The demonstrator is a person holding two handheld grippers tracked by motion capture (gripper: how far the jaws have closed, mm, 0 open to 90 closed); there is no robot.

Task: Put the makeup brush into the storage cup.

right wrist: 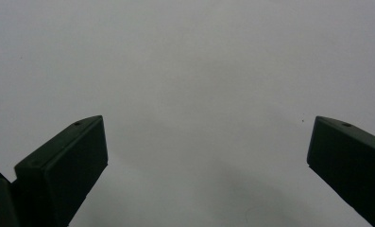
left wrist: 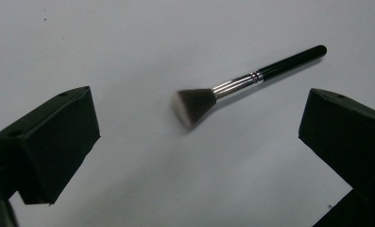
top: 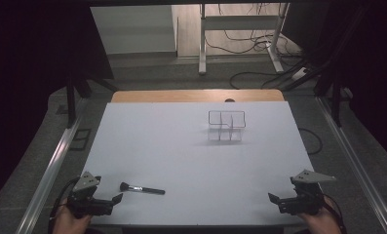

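In the high view the left gripper [top: 114,200] rests at the near left corner of the white table [top: 191,161], jaws spread apart and holding nothing, with the makeup brush [top: 142,189] lying flat just to its right, bristles toward the gripper and handle pointing right; the right gripper [top: 275,199] sits at the near right corner, jaws likewise apart and empty, well apart from the brush, while a clear divided organizer [top: 226,126] stands toward the far right of the table. In the left gripper view the brush [left wrist: 242,82] lies ahead of the open jaws, slanted, not yet between them; a closing there would likely miss or catch only the soft bristles, which could let it slip or roll. In the right gripper view the wide-open jaws frame bare tabletop [right wrist: 190,71]
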